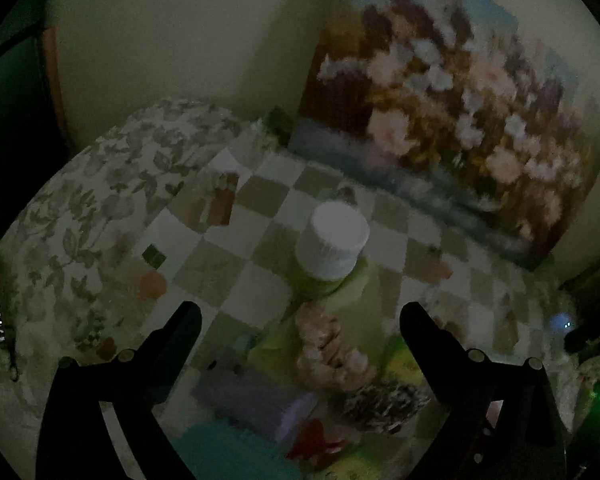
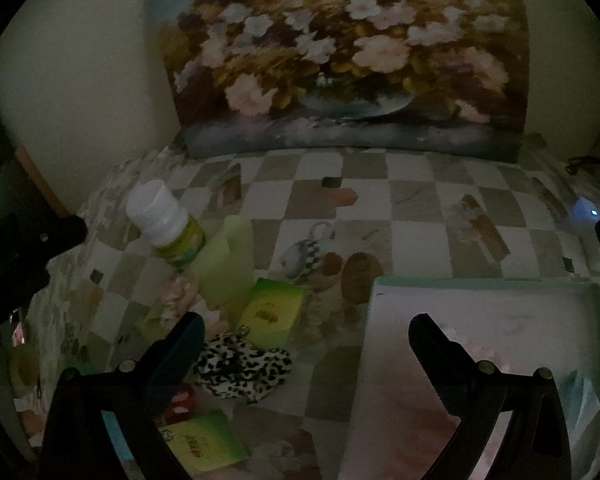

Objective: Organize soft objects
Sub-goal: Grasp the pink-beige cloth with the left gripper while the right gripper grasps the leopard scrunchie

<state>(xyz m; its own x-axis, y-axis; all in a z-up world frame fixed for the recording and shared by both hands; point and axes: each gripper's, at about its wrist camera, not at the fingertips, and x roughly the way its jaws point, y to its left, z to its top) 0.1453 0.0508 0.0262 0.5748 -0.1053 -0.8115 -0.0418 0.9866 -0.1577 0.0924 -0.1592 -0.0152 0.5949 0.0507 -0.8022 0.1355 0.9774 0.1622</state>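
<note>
- The room is dark and both pictures are a bit blurry, so small things are hard to make out.
- The left gripper hangs over a little heap of things on the checked worktop. Its jaws are spread wide and hold nothing.
- Right under it lies a pale pink fluffy thing, resting on a light green cloth. It looks soft, so I think it is one to tidy away.
- Near it is a black-and-white spotted pouch, also soft by the look of it.
- A bottle with a white cap stands at the far end of the green cloth. It is hard, so it probably stays.
- The right gripper hangs between the heap and a big box with a teal rim. Its jaws are spread wide too, and empty.
- The box sits close to the heap, likely so the soft things have a short trip into it. What lies inside is too dim to tell.
- Green cards lie beside the pouch.
- A flower painting leans on the wall behind.
- The wide jaws look ready for a grab at the pink fluffy thing.
</note>
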